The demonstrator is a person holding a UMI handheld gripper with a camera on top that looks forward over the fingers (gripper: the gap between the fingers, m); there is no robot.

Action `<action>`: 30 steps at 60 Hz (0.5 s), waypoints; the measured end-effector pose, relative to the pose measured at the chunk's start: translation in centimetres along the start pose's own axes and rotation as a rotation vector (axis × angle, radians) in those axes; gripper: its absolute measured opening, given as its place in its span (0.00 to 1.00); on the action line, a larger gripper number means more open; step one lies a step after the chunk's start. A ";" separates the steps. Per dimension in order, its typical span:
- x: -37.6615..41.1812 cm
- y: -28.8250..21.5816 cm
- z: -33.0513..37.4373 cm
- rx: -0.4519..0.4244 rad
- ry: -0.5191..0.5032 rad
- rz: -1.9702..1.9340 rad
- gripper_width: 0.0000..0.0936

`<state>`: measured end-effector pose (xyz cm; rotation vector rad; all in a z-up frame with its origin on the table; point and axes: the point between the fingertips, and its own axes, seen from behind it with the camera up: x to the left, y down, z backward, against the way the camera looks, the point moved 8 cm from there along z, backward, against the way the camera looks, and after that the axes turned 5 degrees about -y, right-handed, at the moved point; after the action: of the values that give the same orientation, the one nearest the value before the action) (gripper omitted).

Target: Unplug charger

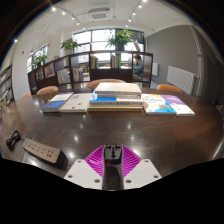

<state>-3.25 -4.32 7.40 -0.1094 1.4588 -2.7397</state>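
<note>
My gripper (112, 158) is low over a dark wooden table (110, 128). Its two magenta pads (98, 160) press from both sides on a small black charger (112, 155) held between the fingertips. A white power strip (42, 152) lies on the table to the left of the fingers, apart from the charger. A black plug or cable end (14, 141) sits just beyond the strip's far left end.
Stacks of books and papers (118, 97) lie along the far side of the table, with a blue book (56, 102) at the left. Orange-brown chairs (47, 91) stand behind the table. Shelves, windows and plants fill the back of the room.
</note>
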 end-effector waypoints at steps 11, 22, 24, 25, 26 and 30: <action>0.4 2.0 -0.4 0.048 -0.016 0.013 0.36; 1.2 -1.2 3.9 -0.008 0.028 0.081 0.58; 1.4 -2.4 5.6 -0.029 0.033 0.087 0.65; 1.6 -2.9 6.4 -0.038 0.036 0.086 0.71; 1.8 -3.3 7.2 -0.048 0.039 0.083 0.76; 2.8 -5.1 10.7 -0.095 0.048 0.078 0.91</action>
<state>-5.18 -10.51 17.75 0.0104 1.5708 -2.6298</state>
